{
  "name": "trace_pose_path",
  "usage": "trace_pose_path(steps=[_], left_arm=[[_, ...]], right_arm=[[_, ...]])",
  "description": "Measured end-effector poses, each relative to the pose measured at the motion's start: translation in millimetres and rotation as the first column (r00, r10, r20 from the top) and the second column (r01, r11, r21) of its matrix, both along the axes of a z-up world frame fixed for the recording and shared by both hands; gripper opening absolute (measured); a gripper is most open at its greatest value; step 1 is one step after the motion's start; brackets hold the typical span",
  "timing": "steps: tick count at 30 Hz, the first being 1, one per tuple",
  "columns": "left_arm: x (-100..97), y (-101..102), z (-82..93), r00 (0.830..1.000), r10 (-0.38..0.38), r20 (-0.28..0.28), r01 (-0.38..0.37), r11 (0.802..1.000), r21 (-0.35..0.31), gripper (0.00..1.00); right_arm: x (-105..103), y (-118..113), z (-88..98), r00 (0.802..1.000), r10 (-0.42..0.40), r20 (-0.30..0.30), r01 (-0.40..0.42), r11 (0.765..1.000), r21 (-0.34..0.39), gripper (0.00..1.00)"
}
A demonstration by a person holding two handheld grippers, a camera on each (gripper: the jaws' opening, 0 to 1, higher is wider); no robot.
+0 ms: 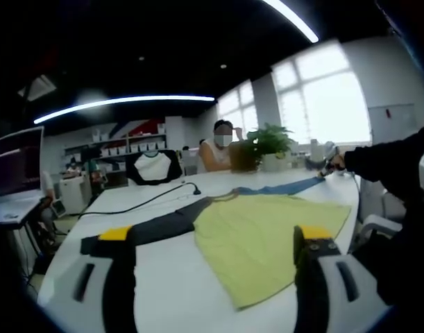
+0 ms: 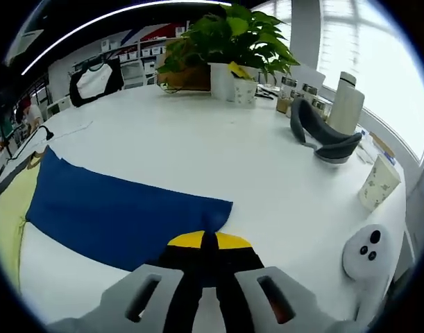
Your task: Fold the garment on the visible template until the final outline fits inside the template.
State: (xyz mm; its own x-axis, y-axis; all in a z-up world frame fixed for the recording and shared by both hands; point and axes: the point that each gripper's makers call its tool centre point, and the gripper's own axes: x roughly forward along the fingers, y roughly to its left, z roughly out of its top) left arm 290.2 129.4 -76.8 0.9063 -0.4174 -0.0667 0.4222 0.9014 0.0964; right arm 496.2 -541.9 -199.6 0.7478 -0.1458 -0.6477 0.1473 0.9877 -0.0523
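The right gripper (image 2: 209, 239), fingers clamped on the blue sleeve (image 2: 121, 211), must next fold it onto the yellow garment (image 1: 267, 239); the left gripper (image 1: 215, 267) waits, fingers apart.

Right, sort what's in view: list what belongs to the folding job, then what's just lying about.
Job:
garment
blue sleeve
right tongs, shut on that sleeve's edge
left tongs, open

Lying about:
potted plant
grey headset
white bottle
paper cup
black cable
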Motion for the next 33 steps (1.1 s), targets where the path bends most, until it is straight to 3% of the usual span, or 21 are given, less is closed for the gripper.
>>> trace_pose_path(steps=[19, 26, 33], left_arm=[[0.6, 2, 1.2, 1.0, 0.006, 0.001, -0.006, 1.0, 0.0, 1.0], [-0.1, 2, 0.9, 1.0, 0.007, 0.0, -0.007, 1.0, -0.001, 1.0], [-1.8, 4, 0.6, 1.0, 0.01, 0.001, -0.01, 1.0, -0.001, 1.0]], right_arm=[[4, -4, 1.1, 0.995, -0.093, 0.039, 0.088, 0.991, 0.097, 0.0], [5, 4, 27.8, 0.992, -0.09, 0.082, 0.081, 0.991, 0.11, 0.0], [13, 29, 75.0, 0.986, -0.046, 0.159, 0.025, 0.991, 0.133, 0.0]])
